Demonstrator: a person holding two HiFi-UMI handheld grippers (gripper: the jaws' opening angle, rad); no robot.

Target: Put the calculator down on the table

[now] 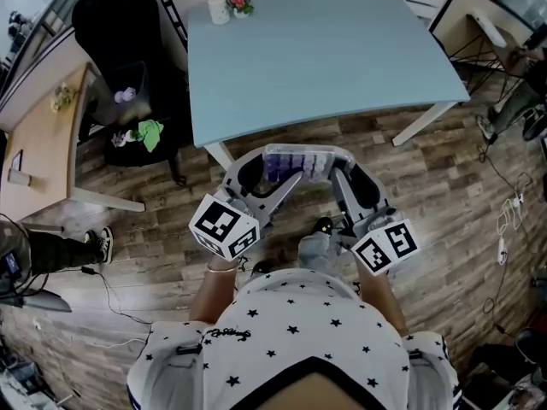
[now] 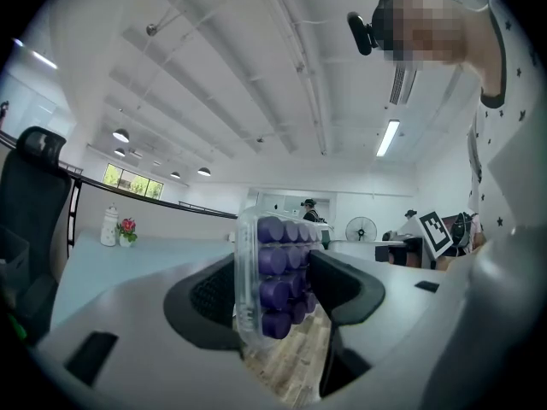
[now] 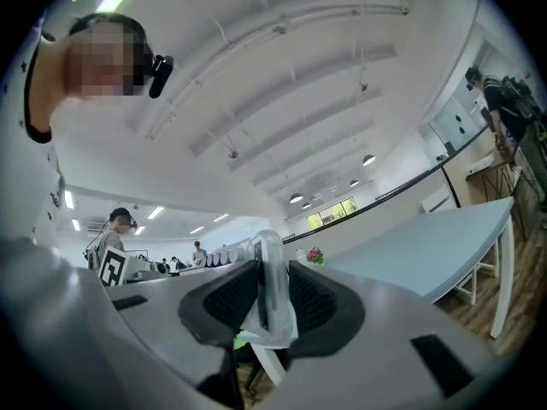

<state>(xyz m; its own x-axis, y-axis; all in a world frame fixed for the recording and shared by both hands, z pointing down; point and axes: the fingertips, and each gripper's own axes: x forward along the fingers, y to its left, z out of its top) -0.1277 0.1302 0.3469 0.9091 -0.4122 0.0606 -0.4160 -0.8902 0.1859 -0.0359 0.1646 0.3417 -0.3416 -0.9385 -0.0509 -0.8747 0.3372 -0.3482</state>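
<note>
The calculator (image 1: 297, 162) is a clear-cased slab with rows of purple keys, held in the air between both grippers over the wooden floor, just short of the light-blue table (image 1: 342, 67). My left gripper (image 1: 275, 172) is shut on its left end. In the left gripper view the purple keys (image 2: 275, 276) fill the gap between the dark pads. My right gripper (image 1: 339, 172) is shut on the right end. The right gripper view shows only the calculator's thin clear edge (image 3: 272, 284) pinched between the pads. Both grippers point level toward the table.
A white bottle (image 1: 218, 7) and a small pot of red flowers (image 1: 241, 2) stand at the table's far left corner. A black chair (image 1: 128, 67) with a green cloth (image 1: 150, 132) stands to the left. A wooden desk (image 1: 38, 143) lies further left. Cables trail on the floor at right.
</note>
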